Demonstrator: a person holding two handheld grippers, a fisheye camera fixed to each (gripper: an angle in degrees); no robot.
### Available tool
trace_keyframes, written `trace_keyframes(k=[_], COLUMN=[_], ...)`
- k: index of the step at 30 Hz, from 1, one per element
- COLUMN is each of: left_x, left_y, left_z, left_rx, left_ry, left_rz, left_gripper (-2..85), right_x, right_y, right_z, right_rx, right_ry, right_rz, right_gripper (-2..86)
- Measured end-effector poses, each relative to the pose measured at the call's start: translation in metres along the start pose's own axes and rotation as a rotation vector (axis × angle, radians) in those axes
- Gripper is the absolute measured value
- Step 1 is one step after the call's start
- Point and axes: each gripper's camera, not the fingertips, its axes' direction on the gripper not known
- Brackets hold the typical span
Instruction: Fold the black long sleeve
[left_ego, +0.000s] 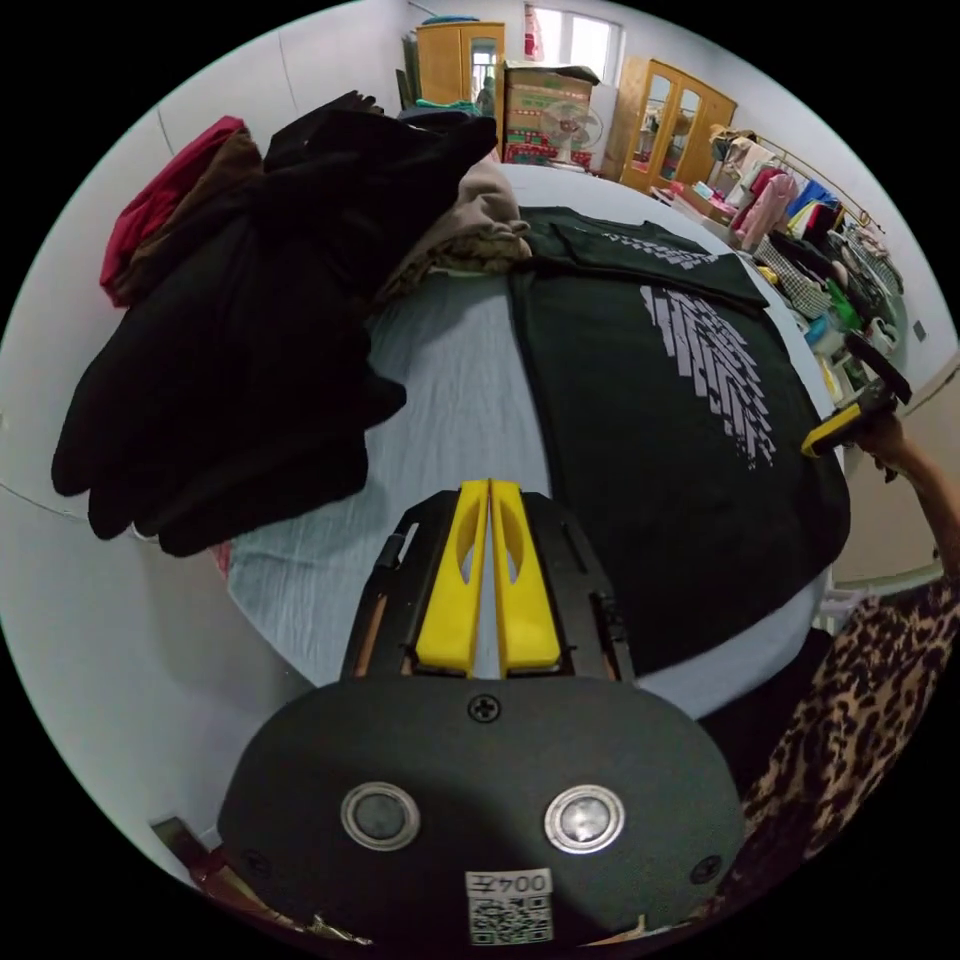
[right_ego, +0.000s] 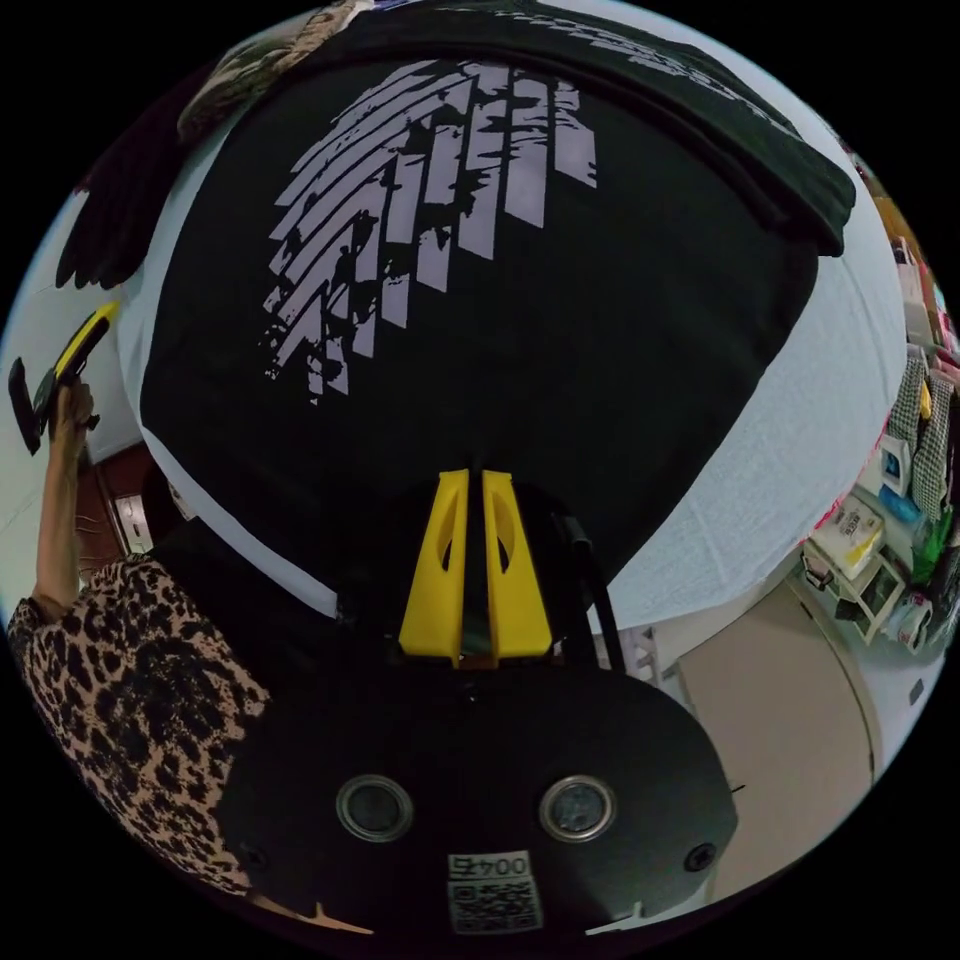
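In the left gripper view, a pile of dark clothes (left_ego: 240, 340) sits at the left on the pale bed sheet (left_ego: 450, 400), with a red garment (left_ego: 160, 200) and a tan one (left_ego: 480, 220) tucked among them. Next comes the left gripper (left_ego: 488, 490) at the centre, its yellow jaws pressed together with nothing between them, hovering over the bare sheet just beside the garment's edge. To the right of it the black long sleeve (left_ego: 650, 450) lies flat on the bed, its pale striped print (left_ego: 715, 370) facing up and a sleeve folded across its far end. Further right, the right gripper (left_ego: 830, 432) shows at the shirt's edge, held by a hand (left_ego: 885, 440) on an arm in a leopard-print sleeve (left_ego: 850, 720); wooden cabinets (left_ego: 670, 120) and a rack of hanging clothes (left_ego: 780, 190) stand behind. In the right gripper view, the left gripper (right_ego: 98, 322) appears at the far left, raised in the person's hand (right_ego: 70, 405). The black long sleeve (right_ego: 560, 380) spreads over the middle, print (right_ego: 420, 190) uppermost. The right gripper (right_ego: 476, 475) rests against the shirt's near hem with its jaws closed; dark cloth may be pinched between them, though I cannot tell. At the right lie the sheet (right_ego: 800, 420) and cluttered shelves (right_ego: 890, 540).
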Motion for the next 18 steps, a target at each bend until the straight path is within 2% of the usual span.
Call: trace_keyframes(k=[8,12,18], left_x=[-0.042,-0.057,-0.071], left_y=[0.082,0.102,0.117], left_z=[0.009,0.016,0.028], left_rx=[-0.151,-0.165,-0.201], left_ry=[0.329,0.410,0.447], left_rz=[0.031,-0.023,-0.035], left_gripper=[5.4,6.7,7.1], right_x=[0.017,0.029,0.083], right_y=[0.025,0.042,0.068], right_z=[0.050,0.076,0.120], right_rx=[0.127,0.218,0.316], right_ry=[0.096,0.096,-0.119], right_rz=[0.032,0.081,0.197], right_gripper=[3.9,4.2,5.1])
